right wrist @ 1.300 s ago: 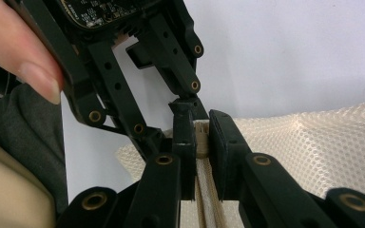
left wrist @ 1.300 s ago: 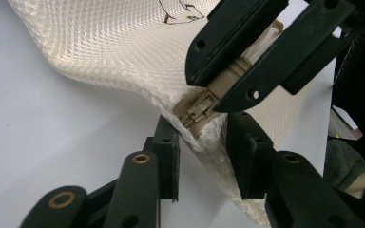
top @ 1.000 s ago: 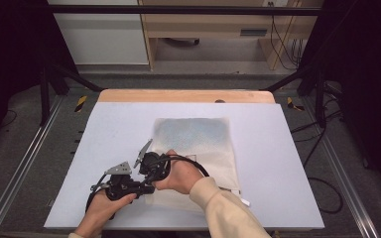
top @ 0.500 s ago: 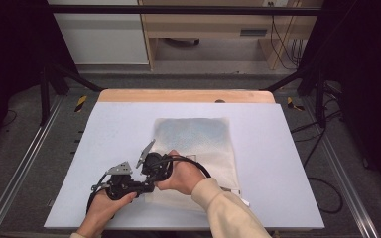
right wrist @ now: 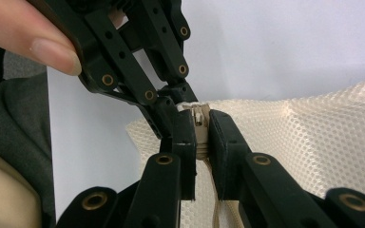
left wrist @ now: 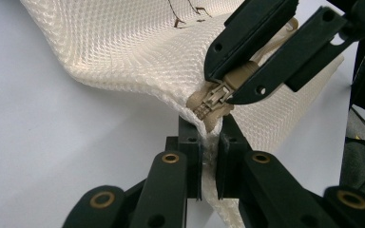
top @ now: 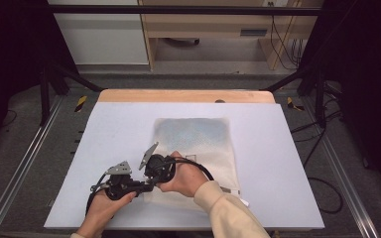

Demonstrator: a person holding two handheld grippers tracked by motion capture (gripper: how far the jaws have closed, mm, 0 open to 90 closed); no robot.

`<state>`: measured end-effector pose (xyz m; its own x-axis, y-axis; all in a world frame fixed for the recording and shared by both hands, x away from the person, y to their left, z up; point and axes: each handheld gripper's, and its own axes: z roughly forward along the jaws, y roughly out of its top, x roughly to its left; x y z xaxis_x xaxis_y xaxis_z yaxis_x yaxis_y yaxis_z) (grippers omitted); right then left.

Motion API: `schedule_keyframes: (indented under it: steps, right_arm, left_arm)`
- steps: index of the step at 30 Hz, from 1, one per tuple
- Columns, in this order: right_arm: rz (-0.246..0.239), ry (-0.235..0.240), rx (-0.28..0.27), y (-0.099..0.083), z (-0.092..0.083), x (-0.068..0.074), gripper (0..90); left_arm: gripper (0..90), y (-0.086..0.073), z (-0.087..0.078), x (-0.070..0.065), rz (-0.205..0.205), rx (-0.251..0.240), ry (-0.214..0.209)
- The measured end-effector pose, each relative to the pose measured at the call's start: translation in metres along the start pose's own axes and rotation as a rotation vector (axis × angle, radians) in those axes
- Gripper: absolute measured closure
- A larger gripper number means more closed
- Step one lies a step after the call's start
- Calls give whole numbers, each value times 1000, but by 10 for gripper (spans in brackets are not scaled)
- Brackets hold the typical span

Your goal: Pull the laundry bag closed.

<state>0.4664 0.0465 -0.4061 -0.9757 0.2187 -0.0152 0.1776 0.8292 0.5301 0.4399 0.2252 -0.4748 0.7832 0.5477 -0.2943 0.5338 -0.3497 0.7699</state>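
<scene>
A cream mesh bag (top: 198, 144) lies flat on the white table (top: 119, 129). Both grippers meet at its near left corner. In the left gripper view my left gripper (left wrist: 210, 137) is shut on the bag's corner fabric (left wrist: 123, 42), just below the tan zipper slider (left wrist: 212, 101). The right gripper (left wrist: 228, 85) comes in from the upper right, clamped on the zipper pull. In the right gripper view my right gripper (right wrist: 201, 130) pinches that pull, with the left gripper (right wrist: 173, 111) close behind it at the bag's edge (right wrist: 313, 133). From above, the left gripper (top: 141, 187) and right gripper (top: 151, 179) nearly touch.
A wooden strip (top: 186, 95) borders the table's far edge. Metal rails (top: 25, 163) run along both sides, and cables (top: 322, 188) trail on the floor at the right. A person's hand (top: 186, 178) and beige sleeve (top: 228, 213) rest on the bag's near part.
</scene>
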Motion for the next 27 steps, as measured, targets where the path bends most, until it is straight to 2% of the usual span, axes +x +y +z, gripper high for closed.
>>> schedule_keyframes:
  steps: [6,14,18,21,27]
  right_arm:
    - [-15,-9,18,-2,0,0,821]
    - [-11,-17,27,-10,-3,1,821]
    - [14,-9,2,-22,-1,-3,821]
    - [9,-12,-20,-27,-2,-3,822]
    - [6,-49,-76,-38,-7,-1,822]
  left_arm:
    - [832,0,0,-1,8,7,8]
    - [833,1,-1,-2,10,5,9]
    - [834,2,-1,-2,24,9,14]
    - [833,3,-2,-4,28,5,16]
    - [833,4,-4,-5,27,-13,17]
